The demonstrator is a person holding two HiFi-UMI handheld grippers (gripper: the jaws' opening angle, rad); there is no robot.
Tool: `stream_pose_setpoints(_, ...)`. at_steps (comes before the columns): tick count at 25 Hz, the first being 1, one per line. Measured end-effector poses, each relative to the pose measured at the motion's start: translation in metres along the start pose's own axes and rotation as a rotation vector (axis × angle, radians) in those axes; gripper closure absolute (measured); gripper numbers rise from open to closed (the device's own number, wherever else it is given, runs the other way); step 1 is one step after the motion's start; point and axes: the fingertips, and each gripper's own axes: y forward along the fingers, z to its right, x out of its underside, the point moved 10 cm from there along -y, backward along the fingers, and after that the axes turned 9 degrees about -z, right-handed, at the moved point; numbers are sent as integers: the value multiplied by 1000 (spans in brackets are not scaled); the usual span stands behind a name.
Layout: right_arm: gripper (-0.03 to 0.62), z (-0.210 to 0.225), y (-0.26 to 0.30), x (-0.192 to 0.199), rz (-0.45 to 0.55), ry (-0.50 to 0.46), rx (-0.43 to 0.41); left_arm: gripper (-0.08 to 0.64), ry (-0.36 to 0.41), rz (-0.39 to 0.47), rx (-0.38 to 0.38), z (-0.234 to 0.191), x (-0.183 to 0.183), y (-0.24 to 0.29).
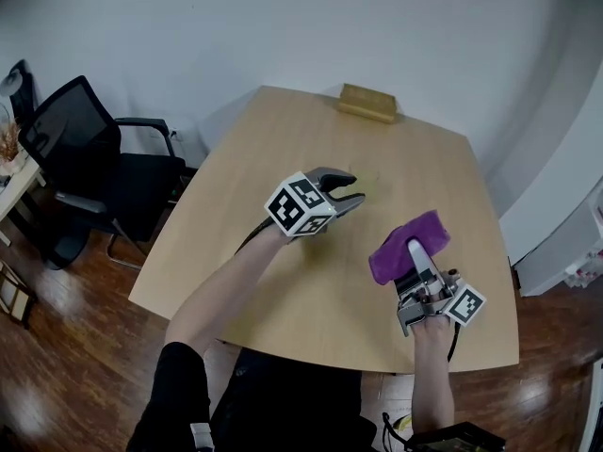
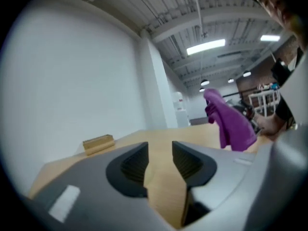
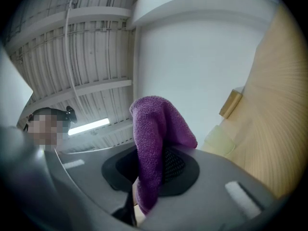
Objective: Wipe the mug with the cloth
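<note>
cloth [image 1: 421, 230] clamped in right gripper [image 1: 415, 254]; left gripper [image 1: 350, 190] gapes empty; wooden block [image 1: 367, 103] beyond.

**Matt wood, nubbly cloth, grey plastic**

The worktop [image 1: 311, 295] is pale wood, matt, with fine straight grain. A small block [image 1: 367, 102] at its far edge looks like similar wood. The purple cloth [image 3: 151, 138] is a soft, nubbly knit. The left claw [image 2: 160, 153] and right claw [image 3: 149, 167] are smooth, matt grey plastic with black ribbed pads [image 2: 134, 165]. The floor [image 1: 57, 347] is dark, glossy wood.
</note>
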Motion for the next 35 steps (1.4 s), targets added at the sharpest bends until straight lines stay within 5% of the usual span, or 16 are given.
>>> stream_pose_setpoints(5,531,13,-4,1,4,21,19,379,291,-219,-65,-31,0,50)
stream_pose_setpoints(10,531,19,-6,3,4,30,31,337,604,-510,10,-35,2,91)
stream_pose_setpoints(14,531,20,-7,5,7,32,36,347,677,-640,83,-34,3,108)
stream_pose_setpoints(17,531,20,-12,6,11,31,44,450,641,-634,77,-34,2,106)
stream_pose_setpoints(20,531,18,-18,4,17,15,52,506,436,-465,33,-41,4,81)
stream_pose_setpoints(25,531,14,-19,-3,-5,-61,81,518,-132,127,189,-26,13,7)
stream_pose_setpoints(27,531,6,-11,-5,-21,-102,86,518,-265,323,252,-13,20,-15)
stream_pose_setpoints(30,531,-14,2,-17,-56,-247,150,518,-305,456,261,6,31,-38)
stream_pose_setpoints(35,531,-46,35,-46,-75,-486,280,518,-270,530,235,31,22,-55)
